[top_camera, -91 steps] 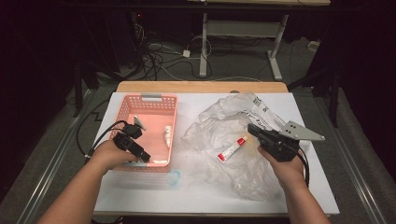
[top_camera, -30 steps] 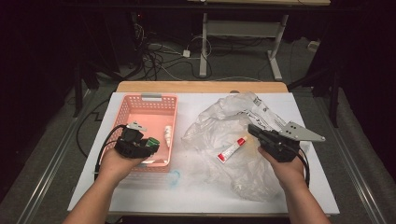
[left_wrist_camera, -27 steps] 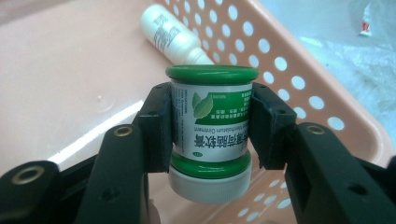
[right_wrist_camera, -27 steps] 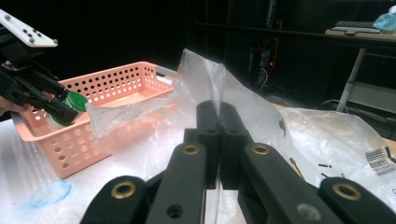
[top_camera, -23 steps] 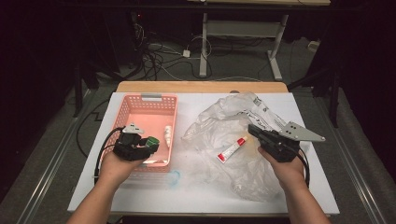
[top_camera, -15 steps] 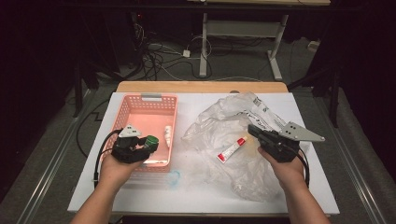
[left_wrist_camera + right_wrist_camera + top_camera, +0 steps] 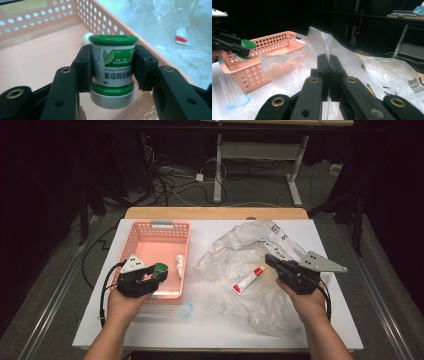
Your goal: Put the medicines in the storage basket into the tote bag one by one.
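The left gripper (image 7: 112, 72) is clamped on a small green-lidded ointment jar (image 7: 113, 67) above the near end of the pink perforated plastic basket (image 7: 150, 232). The right gripper (image 7: 329, 65) pinches a fold of the crumpled clear plastic bag (image 7: 322, 42) — jaws together; a red-and-white tube (image 7: 248, 280) lies on the bag.

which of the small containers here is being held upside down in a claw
The green jar, gripped by the left claw over the pink basket; the white bottle and red-capped tube lie loose.
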{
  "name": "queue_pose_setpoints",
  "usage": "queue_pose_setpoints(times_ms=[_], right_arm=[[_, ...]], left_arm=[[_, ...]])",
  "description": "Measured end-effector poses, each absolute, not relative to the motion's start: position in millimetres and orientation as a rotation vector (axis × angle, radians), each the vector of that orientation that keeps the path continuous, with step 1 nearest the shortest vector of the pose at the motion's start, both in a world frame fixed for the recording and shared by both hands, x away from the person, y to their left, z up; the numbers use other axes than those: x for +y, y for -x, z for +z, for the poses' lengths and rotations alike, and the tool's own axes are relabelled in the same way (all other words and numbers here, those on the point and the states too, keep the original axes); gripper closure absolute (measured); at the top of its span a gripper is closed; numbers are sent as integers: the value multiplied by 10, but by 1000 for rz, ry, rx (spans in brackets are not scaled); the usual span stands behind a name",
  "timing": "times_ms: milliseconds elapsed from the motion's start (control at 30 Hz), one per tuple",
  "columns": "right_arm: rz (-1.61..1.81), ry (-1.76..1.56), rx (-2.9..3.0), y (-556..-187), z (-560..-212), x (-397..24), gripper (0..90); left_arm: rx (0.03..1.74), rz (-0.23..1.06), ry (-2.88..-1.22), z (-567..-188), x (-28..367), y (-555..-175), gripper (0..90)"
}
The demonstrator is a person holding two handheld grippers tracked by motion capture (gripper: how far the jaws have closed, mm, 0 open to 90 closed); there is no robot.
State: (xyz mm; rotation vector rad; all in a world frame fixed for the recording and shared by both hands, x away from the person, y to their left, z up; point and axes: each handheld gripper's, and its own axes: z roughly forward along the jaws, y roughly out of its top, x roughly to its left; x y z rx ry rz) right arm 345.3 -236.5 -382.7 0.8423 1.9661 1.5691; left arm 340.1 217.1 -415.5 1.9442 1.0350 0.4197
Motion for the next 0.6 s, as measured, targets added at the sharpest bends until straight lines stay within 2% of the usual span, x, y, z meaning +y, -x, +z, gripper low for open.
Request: queue_pose_setpoints(times_ms=[600], right_arm=[[1576, -833, 1965, -3440, -3814, -2357, 900]], left_arm=[[907, 359, -1897, -3988, 1849, -3181, 542]])
